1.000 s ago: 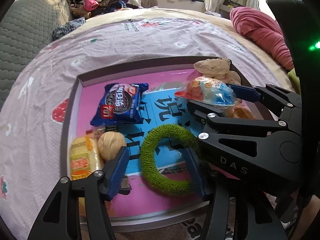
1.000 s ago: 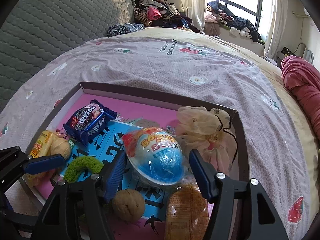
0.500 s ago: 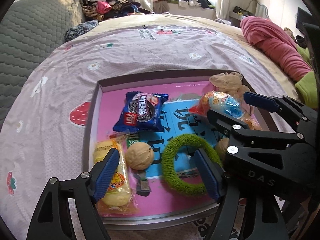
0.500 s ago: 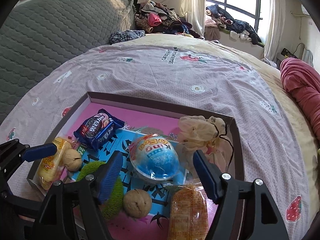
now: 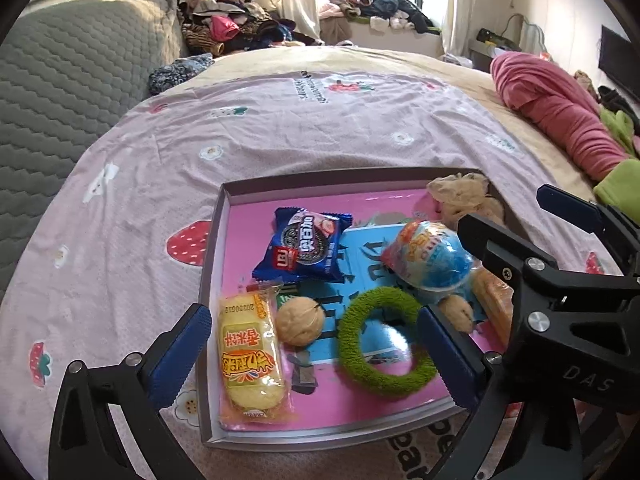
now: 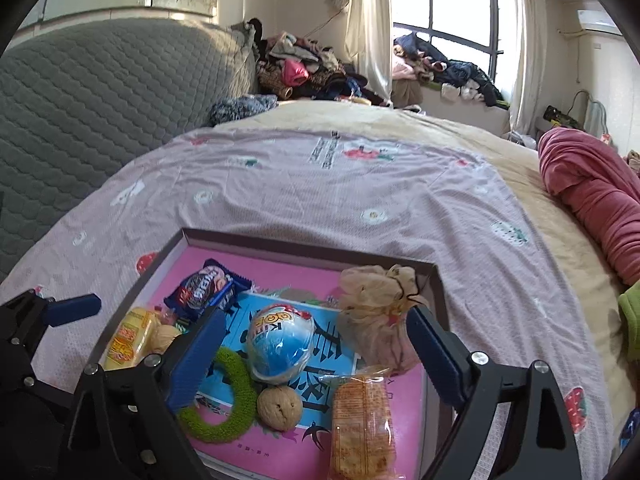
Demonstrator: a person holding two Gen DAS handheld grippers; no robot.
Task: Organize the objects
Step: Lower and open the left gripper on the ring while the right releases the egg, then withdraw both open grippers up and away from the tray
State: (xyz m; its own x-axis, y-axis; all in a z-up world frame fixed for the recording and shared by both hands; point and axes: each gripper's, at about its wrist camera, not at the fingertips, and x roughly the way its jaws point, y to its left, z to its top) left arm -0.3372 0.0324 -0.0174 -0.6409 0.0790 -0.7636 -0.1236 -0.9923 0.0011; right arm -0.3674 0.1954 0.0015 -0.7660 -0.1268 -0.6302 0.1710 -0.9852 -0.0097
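Left gripper [image 5: 316, 344] jaws wide, empty, above tray [image 5: 214, 240] near edge. Right gripper [image 6: 316, 344] likewise wide, holding nothing. Snacks, green ring [image 5: 384, 340], blue egg [image 6: 280, 348] lie in tray on bed [image 5: 280, 132].

Snacks crowd the tray [image 5: 212, 240]; bare pink floor [image 5: 244, 236] remains along its left wall

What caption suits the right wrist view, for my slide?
Open right gripper above a tray holding an egg, ring, walnut.
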